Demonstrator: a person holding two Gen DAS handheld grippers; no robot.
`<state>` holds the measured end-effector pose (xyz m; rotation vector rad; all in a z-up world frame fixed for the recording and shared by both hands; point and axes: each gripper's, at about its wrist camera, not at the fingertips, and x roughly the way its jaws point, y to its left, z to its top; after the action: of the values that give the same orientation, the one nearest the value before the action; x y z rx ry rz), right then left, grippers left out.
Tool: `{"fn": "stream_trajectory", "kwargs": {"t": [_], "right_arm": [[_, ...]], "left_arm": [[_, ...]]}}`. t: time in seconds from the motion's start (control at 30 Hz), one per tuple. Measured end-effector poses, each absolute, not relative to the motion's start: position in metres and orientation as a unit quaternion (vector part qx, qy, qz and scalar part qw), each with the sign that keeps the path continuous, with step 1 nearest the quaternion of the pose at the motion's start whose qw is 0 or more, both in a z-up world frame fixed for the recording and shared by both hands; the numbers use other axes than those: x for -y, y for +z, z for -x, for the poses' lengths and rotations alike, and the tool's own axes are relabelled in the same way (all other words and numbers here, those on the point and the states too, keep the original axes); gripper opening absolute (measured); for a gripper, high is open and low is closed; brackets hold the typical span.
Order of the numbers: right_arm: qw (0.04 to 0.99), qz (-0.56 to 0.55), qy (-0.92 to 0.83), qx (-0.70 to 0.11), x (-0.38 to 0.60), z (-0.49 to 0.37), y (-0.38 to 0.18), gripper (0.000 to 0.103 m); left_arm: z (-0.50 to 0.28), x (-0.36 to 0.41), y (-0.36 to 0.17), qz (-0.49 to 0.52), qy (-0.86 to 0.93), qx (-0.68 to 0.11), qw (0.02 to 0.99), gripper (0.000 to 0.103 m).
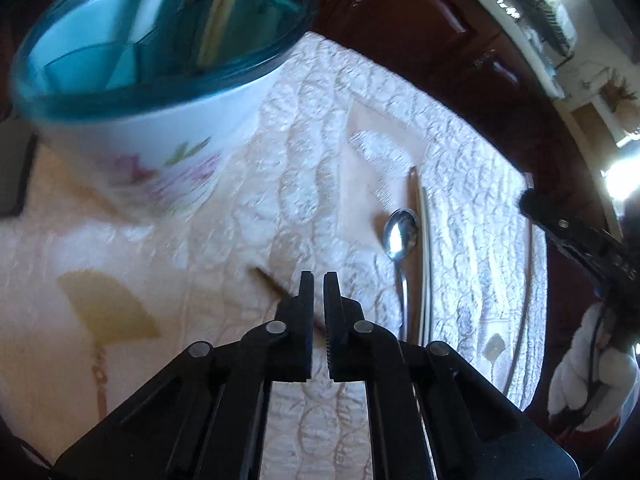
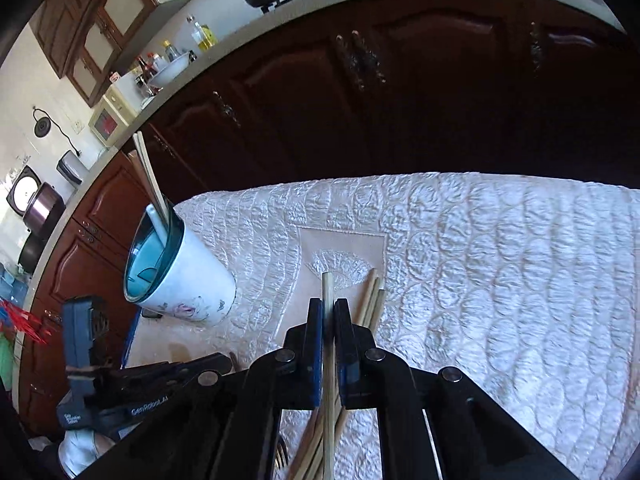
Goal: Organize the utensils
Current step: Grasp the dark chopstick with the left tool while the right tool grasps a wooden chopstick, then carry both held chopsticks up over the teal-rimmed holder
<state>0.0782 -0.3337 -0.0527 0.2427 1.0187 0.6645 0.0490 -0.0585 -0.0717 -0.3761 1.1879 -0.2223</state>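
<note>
Above quilted tablecloth (image 2: 500,260), right gripper (image 2: 329,312) pinching chopstick (image 2: 328,292); left gripper (image 1: 319,280) seemingly nearly closed, empty.

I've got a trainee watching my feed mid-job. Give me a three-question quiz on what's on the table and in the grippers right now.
1. True or false: the right gripper is shut on a chopstick.
2. What lies on the tablecloth right of the left gripper? A) fork B) metal spoon C) knife
3. What already stands in the utensil holder?

Key:
1. True.
2. B, the metal spoon.
3. Chopsticks and a white handle.
</note>
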Motion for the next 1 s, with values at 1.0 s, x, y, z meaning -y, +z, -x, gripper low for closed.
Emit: {"fn": "stream_trajectory", "kwargs": {"t": [1.0], "right_arm": [[0.836,-0.120,0.337,-0.416,0.340,-0.040,0.017,0.005]], "left_arm": [[-0.028,0.071,-0.016,0.119,-0.159,-0.493,0.847,0.005]]}}
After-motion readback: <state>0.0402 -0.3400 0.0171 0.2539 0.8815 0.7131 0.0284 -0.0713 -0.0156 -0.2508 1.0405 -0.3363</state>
